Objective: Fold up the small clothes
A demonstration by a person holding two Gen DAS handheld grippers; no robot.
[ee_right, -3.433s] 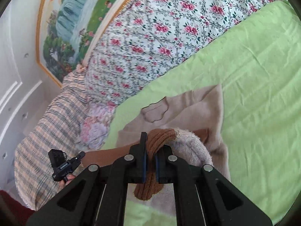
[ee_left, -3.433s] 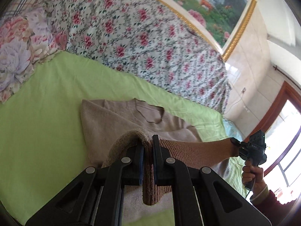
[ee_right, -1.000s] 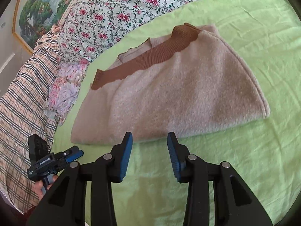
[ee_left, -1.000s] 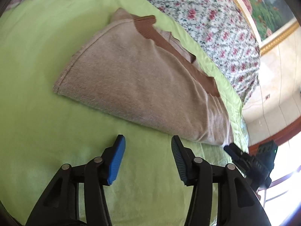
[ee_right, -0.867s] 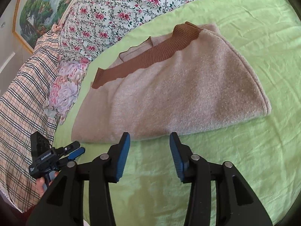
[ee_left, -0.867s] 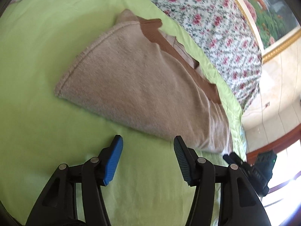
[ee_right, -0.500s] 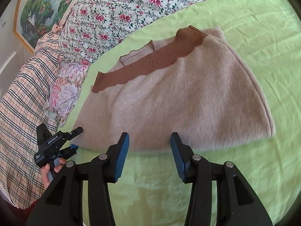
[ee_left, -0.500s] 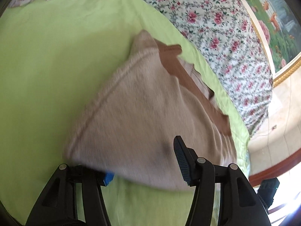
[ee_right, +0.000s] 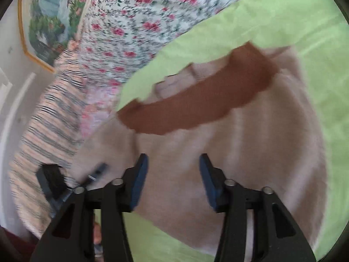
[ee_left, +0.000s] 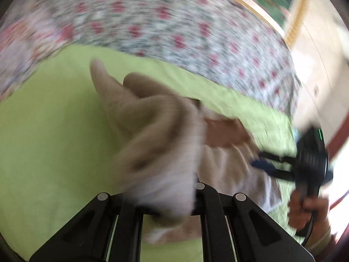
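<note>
A beige knit sweater (ee_right: 240,148) with a brown ribbed hem band (ee_right: 196,100) lies folded on the green sheet (ee_right: 283,28). My right gripper (ee_right: 172,181) is open, its blue pads either side of the sweater's near edge. In the blurred left wrist view the sweater's end (ee_left: 152,139) is bunched and lifted between the fingers of my left gripper (ee_left: 165,198), whose tips are hidden by the cloth. The right gripper also shows in the left wrist view (ee_left: 272,163), at the sweater's other end.
A floral quilt (ee_left: 174,28) lies behind the sweater. A plaid blanket (ee_right: 45,131) is at the left in the right wrist view. A framed painting (ee_right: 50,19) hangs on the wall. A doorway (ee_left: 340,144) is at the far right.
Both grippers had let the folded sweater go and backed off. Now both have moved onto it; the left end is bunched and raised in my left gripper, and the views are motion-blurred.
</note>
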